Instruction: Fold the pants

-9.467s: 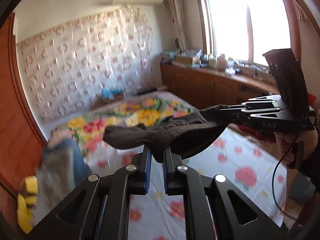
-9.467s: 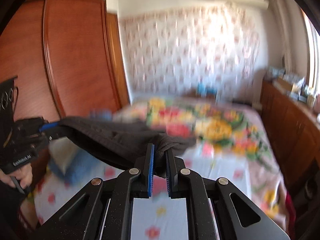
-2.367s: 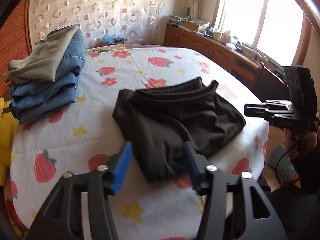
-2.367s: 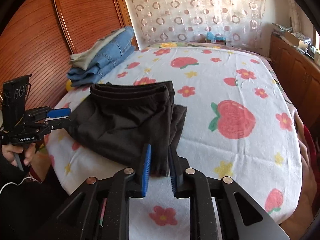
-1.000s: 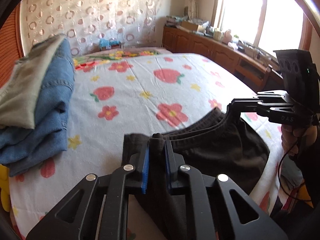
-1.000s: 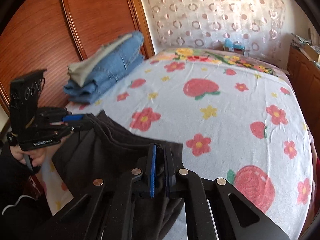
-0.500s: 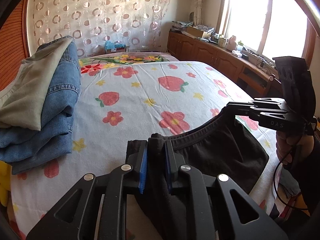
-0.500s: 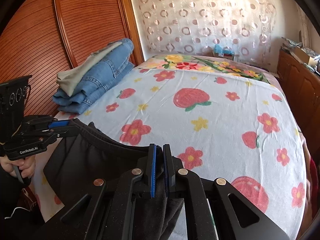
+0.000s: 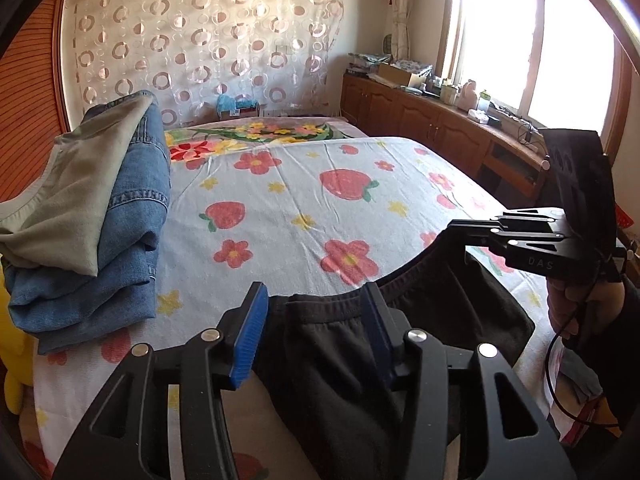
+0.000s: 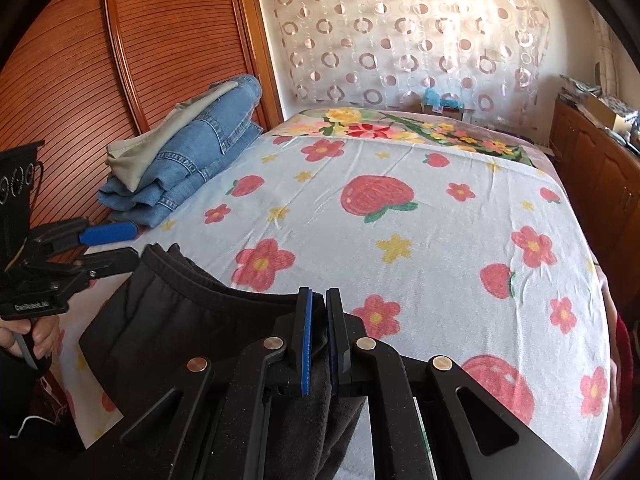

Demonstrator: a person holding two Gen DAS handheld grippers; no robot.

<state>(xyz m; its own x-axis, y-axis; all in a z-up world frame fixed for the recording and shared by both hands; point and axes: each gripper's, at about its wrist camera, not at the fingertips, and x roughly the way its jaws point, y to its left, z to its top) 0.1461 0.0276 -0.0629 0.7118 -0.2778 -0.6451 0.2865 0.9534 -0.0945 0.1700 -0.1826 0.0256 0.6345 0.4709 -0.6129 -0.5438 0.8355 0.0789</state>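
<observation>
We see the left gripper opening, its blue pads either side of the waistband of the black pants but no longer pressing it. The right gripper is clenched on the other end of the waistband, and the pants lie on the bed just ahead of both. A stack of folded jeans sits beyond the left gripper.

Pants: matt black knit cloth, ribbed waistband. Sheet: matt, finely textured cotton-like cloth, lightly creased. Jeans: blue denim, visible seams. Left gripper and right gripper: matt black bodies, shiny metal screws, ribbed blue pads. Wardrobe: glossy ribbed wood. Curtain: sheer cloth.
</observation>
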